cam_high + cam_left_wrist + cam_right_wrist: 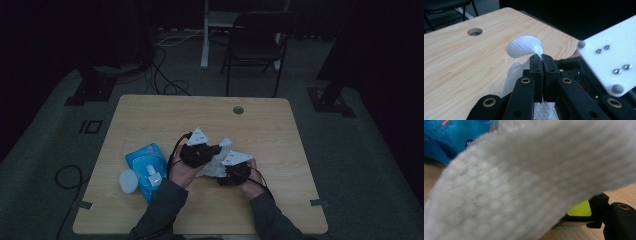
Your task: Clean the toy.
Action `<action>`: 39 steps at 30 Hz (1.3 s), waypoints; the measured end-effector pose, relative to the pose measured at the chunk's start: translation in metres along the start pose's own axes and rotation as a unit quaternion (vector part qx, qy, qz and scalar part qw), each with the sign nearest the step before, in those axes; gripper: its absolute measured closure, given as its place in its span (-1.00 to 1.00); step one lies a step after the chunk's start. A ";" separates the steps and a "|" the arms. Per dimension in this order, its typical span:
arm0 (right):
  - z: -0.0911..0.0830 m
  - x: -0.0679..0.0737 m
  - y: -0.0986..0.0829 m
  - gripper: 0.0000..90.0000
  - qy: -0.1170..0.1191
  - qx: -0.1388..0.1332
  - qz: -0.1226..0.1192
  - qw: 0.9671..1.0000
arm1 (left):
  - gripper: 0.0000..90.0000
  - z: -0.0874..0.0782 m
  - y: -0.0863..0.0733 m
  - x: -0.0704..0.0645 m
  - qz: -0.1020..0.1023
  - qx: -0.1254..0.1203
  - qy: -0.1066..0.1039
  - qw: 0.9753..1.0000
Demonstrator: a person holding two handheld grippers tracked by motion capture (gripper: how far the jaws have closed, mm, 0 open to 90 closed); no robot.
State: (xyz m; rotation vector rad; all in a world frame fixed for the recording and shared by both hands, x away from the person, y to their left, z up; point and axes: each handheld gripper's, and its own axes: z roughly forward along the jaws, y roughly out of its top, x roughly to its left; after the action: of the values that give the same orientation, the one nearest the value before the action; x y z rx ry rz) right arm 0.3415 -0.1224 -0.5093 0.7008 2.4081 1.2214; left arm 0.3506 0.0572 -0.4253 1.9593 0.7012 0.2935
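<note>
The white wipe [216, 162] hangs bunched between the two hands a little right of the desk's [260, 130] middle, its lower folds seeming to brush the wood. It looks a thin, limp, textured sheet, probably damp and feather-light; it will sag and cling to itself rather than hold any shape, and I would guess it tears if the two grips pull hard against each other. The sensible hold is at a corner or edge, pinched firmly, so the sheet can be drawn open.

The left tongs [541, 58] have done just that: their jaws are pressed tight together with a puff of the wipe [525, 46] sprouting from the tips toward 11 o'clock. In the high view the left tongs [216, 149] sit at about 10 o'clock from the wad, the right tongs [227, 176] at 5 o'clock, close against it. The right gripper view has the fabric [524, 182] draped over the lens, so I cannot tell whether those jaws are closed on it.

Off at 9 o'clock lies the blue wipes pack [147, 170], lid open, well apart from the sheet
</note>
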 end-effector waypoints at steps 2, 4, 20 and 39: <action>0.000 -0.001 -0.001 -0.25 0.000 0.000 0.005 1.000 | 0.97 0.000 0.004 -0.001 0.002 -0.003 0.000 1.000; 0.001 -0.002 -0.001 -0.25 0.002 0.000 0.004 1.000 | 0.97 0.000 0.006 -0.002 0.001 -0.007 0.000 1.000; -0.008 -0.006 0.001 -0.25 -0.005 -0.020 0.015 1.000 | 0.97 0.022 -0.008 0.002 -0.020 0.022 -0.005 1.000; -0.011 0.004 0.006 -0.25 -0.002 -0.024 -0.018 1.000 | 0.96 0.027 -0.016 0.013 -0.008 0.042 0.012 0.999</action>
State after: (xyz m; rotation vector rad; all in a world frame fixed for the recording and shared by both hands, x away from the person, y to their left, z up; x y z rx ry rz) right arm 0.3344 -0.1241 -0.4986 0.6425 2.3700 1.2570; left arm 0.3686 0.0501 -0.4534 2.0309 0.7544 0.2817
